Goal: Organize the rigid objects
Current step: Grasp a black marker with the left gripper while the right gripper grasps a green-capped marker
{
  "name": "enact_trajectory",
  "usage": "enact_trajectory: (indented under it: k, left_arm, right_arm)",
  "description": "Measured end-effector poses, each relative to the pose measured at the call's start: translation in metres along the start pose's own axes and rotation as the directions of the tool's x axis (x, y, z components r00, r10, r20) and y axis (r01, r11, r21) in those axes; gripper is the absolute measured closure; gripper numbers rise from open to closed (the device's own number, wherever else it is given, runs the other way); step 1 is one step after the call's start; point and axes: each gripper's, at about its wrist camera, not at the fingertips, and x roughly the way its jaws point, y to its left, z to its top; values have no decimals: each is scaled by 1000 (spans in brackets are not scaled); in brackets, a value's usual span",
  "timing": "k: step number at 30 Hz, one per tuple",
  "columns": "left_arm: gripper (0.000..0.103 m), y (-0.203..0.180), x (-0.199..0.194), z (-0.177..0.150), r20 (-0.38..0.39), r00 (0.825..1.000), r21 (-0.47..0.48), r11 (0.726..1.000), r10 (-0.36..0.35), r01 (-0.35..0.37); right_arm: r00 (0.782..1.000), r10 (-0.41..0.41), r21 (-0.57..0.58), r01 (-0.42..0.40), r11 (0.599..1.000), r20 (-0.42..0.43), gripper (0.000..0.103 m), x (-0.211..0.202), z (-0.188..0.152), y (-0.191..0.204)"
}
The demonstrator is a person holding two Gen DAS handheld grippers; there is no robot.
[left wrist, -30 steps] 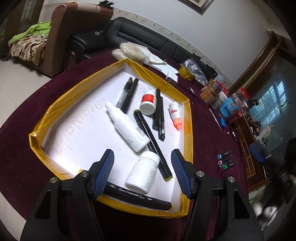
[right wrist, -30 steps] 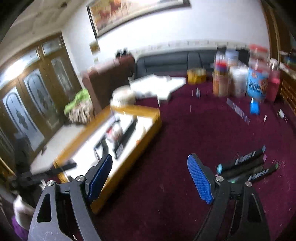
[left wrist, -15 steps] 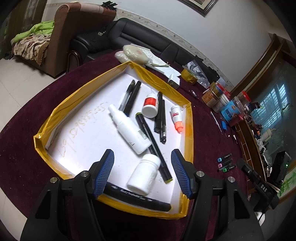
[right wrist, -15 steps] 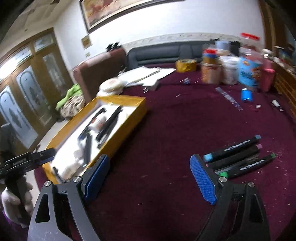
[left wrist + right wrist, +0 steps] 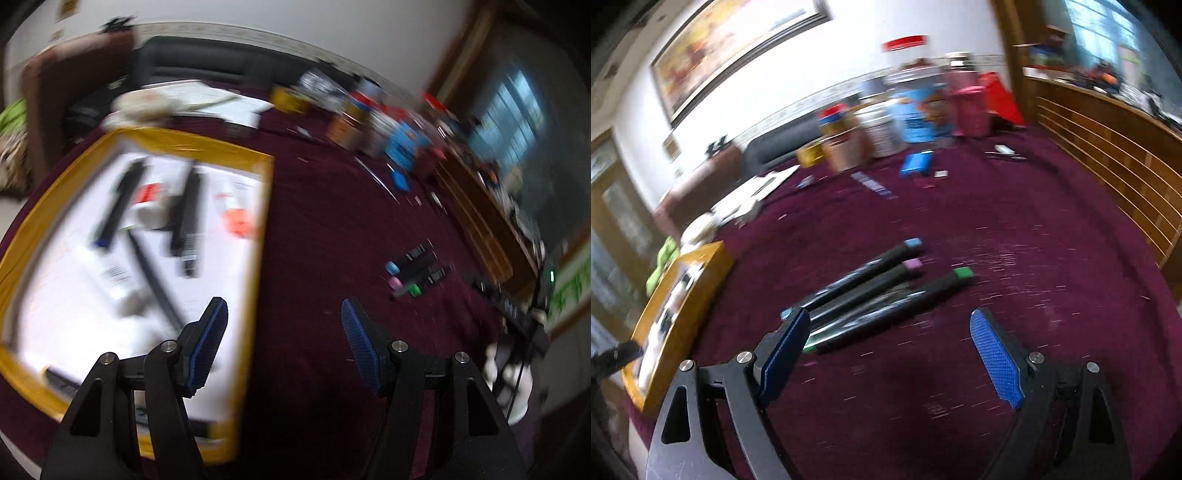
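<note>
hovering wide open and empty: left gripper [image 5: 284,328] at the yellow tray [image 5: 255,258] edge, right gripper [image 5: 886,343] beside three markers [image 5: 871,295] on maroon cloth [image 5: 1015,240].

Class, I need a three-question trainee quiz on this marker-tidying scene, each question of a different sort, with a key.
1. True or false: the right gripper is shut on a marker.
2. How many loose markers lie on the maroon cloth?
3. The yellow-rimmed tray holds: A) pens and bottles B) jars C) nothing.

Key: 1 false, its fingers are apart and empty; 2 three; 3 A.
</note>
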Motion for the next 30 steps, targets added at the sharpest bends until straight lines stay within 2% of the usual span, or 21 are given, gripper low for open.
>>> enact_trajectory:
  k: [5, 11, 16, 18, 20, 21, 22, 23, 25, 27, 29, 30]
  left_arm:
    - [40, -59, 37, 9, -95, 995, 145, 988, -34, 48]
    - [40, -121, 91, 29, -164, 985, 270, 958, -58, 101]
    - [41, -166, 144, 42, -182, 980, 392, 909, -77, 144]
    - [41, -187, 162, 41, -182, 981, 478, 865, -71, 151]
    - [29, -200, 170, 41, -157, 984, 543, 825, -80, 154]
    - [25, -204, 173, 41, -155, 985, 553, 820, -72, 147]
    - [25, -204, 175, 42, -173, 981, 533, 830, -85, 166]
    - [26, -202, 177, 43, -206, 973, 504, 841, -104, 197]
    - [40, -199, 175, 41, -235, 962, 474, 849, -136, 236]
    - [49, -196, 166, 34, -257, 954, 472, 841, -158, 266]
    - [58, -190, 161, 25, -318, 926, 423, 843, -203, 331]
    - [63, -188, 156, 20, -325, 923, 427, 838, -207, 339]
  right_arm:
    - [999, -14, 118, 10, 993, 33, 18, 4, 3, -36]
    - [999, 45, 181, -42, 983, -14, 18, 14, 0, -49]
    - [996, 77, 196, -66, 978, -51, 18, 22, -3, -52]
    - [995, 88, 204, -76, 976, -48, 18, 23, -3, -54]
    - [995, 91, 205, -80, 975, -47, 18, 23, -3, -54]
    - [995, 92, 205, -81, 975, -47, 18, 23, -3, -54]
    - [995, 93, 206, -82, 975, -46, 18, 23, -4, -54]
    - [994, 95, 207, -84, 975, -45, 18, 23, -4, -55]
    - [994, 100, 212, -89, 973, -43, 18, 22, -4, -56]
    - [994, 102, 213, -91, 973, -43, 18, 22, -4, -56]
    - [994, 98, 210, -87, 974, -44, 18, 22, -4, -55]
    - [994, 96, 208, -85, 975, -45, 18, 22, -4, -55]
